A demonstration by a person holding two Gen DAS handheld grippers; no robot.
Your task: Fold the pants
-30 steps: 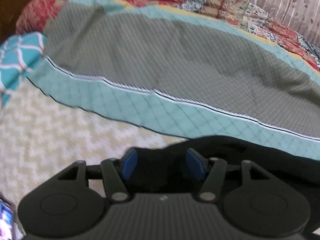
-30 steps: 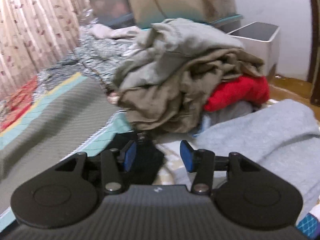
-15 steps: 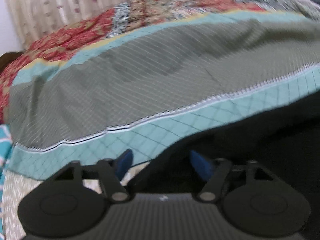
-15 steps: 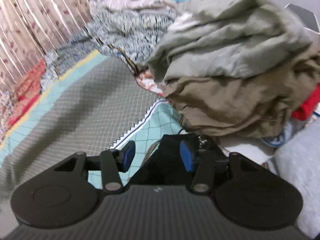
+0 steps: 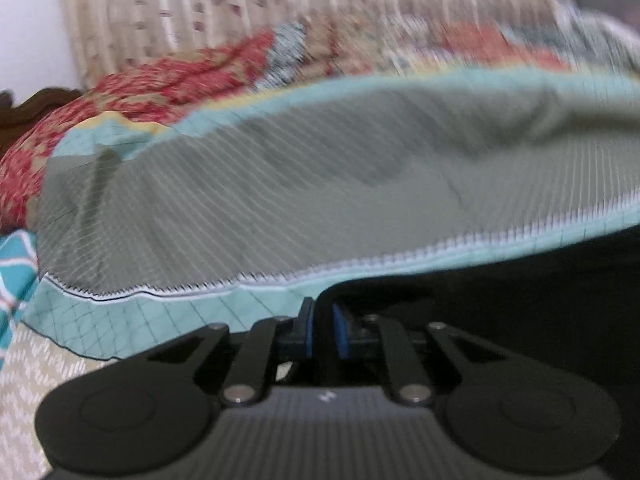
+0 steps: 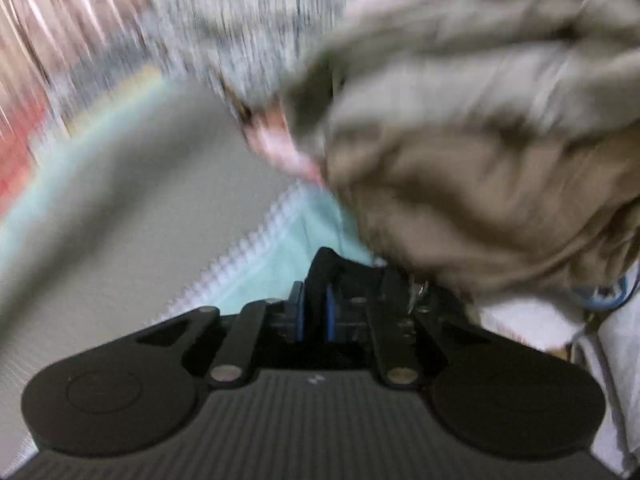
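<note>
The black pants (image 5: 520, 292) lie on a quilted bed cover, filling the lower right of the left wrist view. My left gripper (image 5: 323, 328) is shut on a fold of their edge, the black cloth pinched between its blue pads. In the blurred right wrist view, another corner of the black pants (image 6: 326, 268) rises between the blue pads of my right gripper (image 6: 315, 312), which is shut on it. Most of the garment is hidden below both grippers.
The grey quilt with a teal border (image 5: 320, 184) covers the bed, and a red patterned blanket (image 5: 160, 84) lies beyond it by a curtain. A heap of grey and tan clothes (image 6: 480, 140) sits close to the right gripper's right side.
Both grippers went from open to shut, each pinching black pants cloth. The left wrist rolled and shifted along the quilt; the right one moved in beside the clothes heap.
</note>
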